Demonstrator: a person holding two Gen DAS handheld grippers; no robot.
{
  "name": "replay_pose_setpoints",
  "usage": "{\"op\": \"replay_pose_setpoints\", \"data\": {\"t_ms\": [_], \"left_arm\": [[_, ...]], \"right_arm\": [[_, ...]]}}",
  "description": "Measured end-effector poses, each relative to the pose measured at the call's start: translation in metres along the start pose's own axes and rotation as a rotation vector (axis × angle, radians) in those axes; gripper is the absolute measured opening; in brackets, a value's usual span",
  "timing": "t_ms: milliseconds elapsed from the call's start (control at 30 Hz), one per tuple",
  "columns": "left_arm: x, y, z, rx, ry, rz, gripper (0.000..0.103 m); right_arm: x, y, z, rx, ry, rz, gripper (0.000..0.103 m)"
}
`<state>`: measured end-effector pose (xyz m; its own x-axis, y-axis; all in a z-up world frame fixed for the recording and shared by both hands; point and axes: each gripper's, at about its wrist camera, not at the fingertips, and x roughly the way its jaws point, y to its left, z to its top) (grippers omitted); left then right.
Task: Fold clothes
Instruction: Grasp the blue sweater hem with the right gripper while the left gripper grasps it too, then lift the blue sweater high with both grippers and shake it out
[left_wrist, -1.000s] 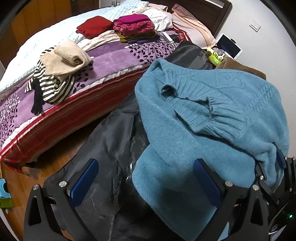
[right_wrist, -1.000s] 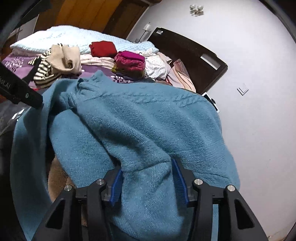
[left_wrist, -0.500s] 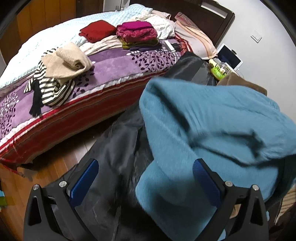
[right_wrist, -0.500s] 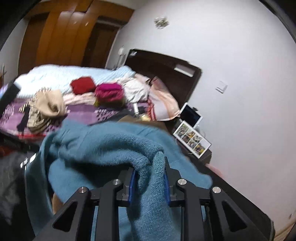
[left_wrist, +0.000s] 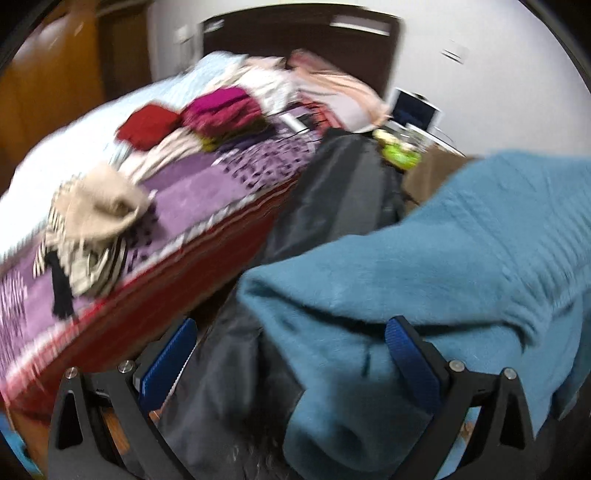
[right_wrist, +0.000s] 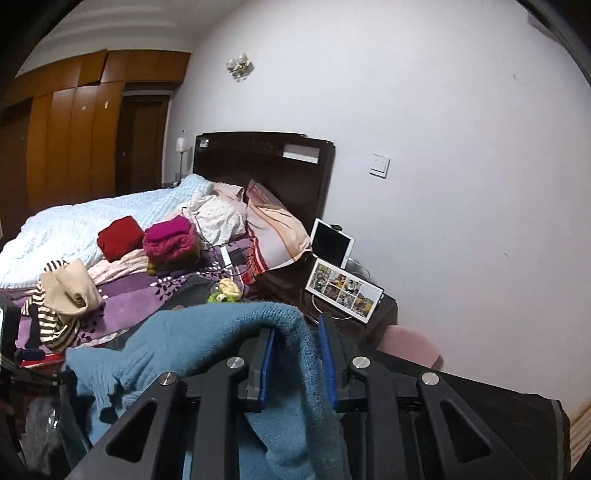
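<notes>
Right wrist view: right gripper (right_wrist: 297, 363) clamped on fuzzy teal knit sweater (right_wrist: 207, 343), now raised higher than before. Left gripper (left_wrist: 288, 354) wide, empty, sweater draped ahead-right. Fold likely starting.

Teal knit sweater (left_wrist: 424, 266), bunched and lifted, a fold pinched in right tongs (right_wrist: 295, 363)

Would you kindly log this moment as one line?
right gripper: shut on blue sweater | left gripper: open, empty | sweater: lifted, unfolded
</notes>
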<state>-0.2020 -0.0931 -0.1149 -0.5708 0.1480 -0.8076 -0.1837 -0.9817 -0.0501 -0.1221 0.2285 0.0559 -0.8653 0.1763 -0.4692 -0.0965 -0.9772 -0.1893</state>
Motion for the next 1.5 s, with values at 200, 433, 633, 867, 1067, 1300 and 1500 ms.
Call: {"op": "replay_pose_setpoints", "data": {"t_ms": [200, 433, 633, 867, 1067, 1300, 1500], "left_arm": [[0.009, -0.037, -0.005, 0.304, -0.065, 0.094, 0.103], [0.024, -0.020, 0.005, 0.322, -0.093, 0.147, 0.097], [0.038, -0.024, 0.019, 0.293, -0.008, 0.041, 0.030], [0.014, -0.002, 0.037, 0.034, -0.050, -0.015, 0.016], [-0.006, 0.006, 0.055, -0.024, -0.092, -0.017, 0.016], [-0.017, 0.011, 0.063, -0.063, -0.114, -0.031, 0.014], [-0.015, 0.011, 0.062, -0.055, -0.102, -0.019, 0.014]], "right_arm": [[0.008, -0.004, -0.003, -0.018, 0.014, -0.019, 0.023], [0.023, -0.016, -0.006, 0.006, 0.035, -0.042, 0.023], [0.026, -0.018, -0.013, -0.007, 0.040, -0.013, 0.023], [0.038, -0.034, -0.042, 0.028, 0.123, 0.138, 0.024], [0.052, -0.039, -0.083, 0.045, 0.230, 0.175, 0.027], [0.060, -0.048, -0.111, 0.086, 0.279, 0.169, 0.029], [0.074, -0.062, -0.105, 0.154, 0.274, 0.226, 0.068]]}}
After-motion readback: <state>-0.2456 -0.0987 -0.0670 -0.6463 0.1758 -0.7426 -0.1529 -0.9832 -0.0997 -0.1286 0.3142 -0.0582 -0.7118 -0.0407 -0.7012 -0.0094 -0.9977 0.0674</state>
